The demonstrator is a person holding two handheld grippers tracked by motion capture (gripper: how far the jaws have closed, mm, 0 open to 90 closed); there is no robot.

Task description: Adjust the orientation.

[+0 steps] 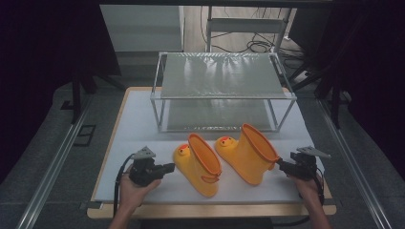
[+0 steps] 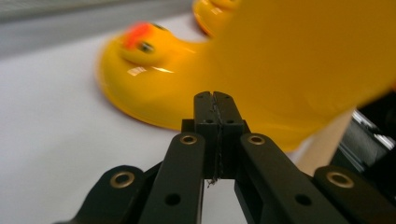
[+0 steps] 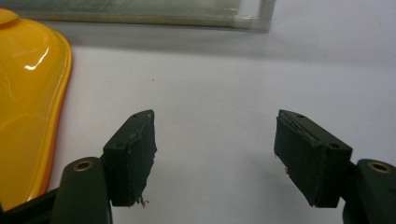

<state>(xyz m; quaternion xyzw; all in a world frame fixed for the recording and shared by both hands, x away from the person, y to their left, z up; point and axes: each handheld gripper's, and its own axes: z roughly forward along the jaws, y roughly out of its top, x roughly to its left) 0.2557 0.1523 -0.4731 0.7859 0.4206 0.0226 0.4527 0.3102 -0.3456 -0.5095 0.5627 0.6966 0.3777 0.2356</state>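
Standing on white mat (image 1: 143, 124): 2 yellow boots (image 1: 198, 167), 1 shelf rack (image 1: 222, 90); left gripper (image 1: 169, 168) clenched empty, right gripper (image 1: 282, 165) released.

On the desk (image 1: 143, 119) lies a mat (image 1: 138, 138), and everything stands on it. At the far side sits a two-level rack (image 1: 222, 90), its upper shelf directly above its lower one. In front of the rack, toward the person, two boots stand side by side: the left boot (image 1: 198, 164) and the right boot (image 1: 246, 152), near each other but apart (toes pointing toward the far left, shafts toward the near right). The left tool (image 1: 169, 168) lies just left of the left boot, close beside its toe. The right tool (image 1: 282, 165) lies just right of the right boot, near its shaft.
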